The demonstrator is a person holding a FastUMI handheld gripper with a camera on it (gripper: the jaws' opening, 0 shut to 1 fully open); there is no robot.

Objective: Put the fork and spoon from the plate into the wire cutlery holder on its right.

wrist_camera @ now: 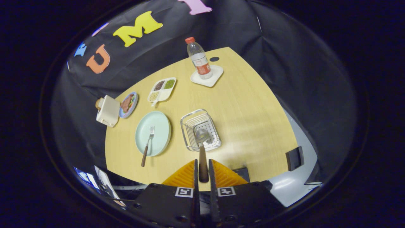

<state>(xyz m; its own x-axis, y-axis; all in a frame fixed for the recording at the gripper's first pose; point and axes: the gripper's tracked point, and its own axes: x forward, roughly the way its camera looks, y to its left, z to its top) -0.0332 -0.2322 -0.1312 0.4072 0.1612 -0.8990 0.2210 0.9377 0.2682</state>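
My gripper (202, 163) is shut on the brown handle of the spoon (202, 148), held high above the table. The spoon's metal bowl points forward and hangs over the wire cutlery holder (190, 126), a square chrome basket just ahead of the fingers. To the holder's left lies the pale green plate (159, 126). The fork (147, 145) rests on it, tines toward the far side, its brown handle sticking out over the plate's near rim.
On the wooden table (246, 120) beyond the holder stand a water bottle (199, 58) on a white coaster (215, 77), a divided dish of beans (162, 89), a small plate of food (128, 104) and a cream toaster-like box (108, 110).
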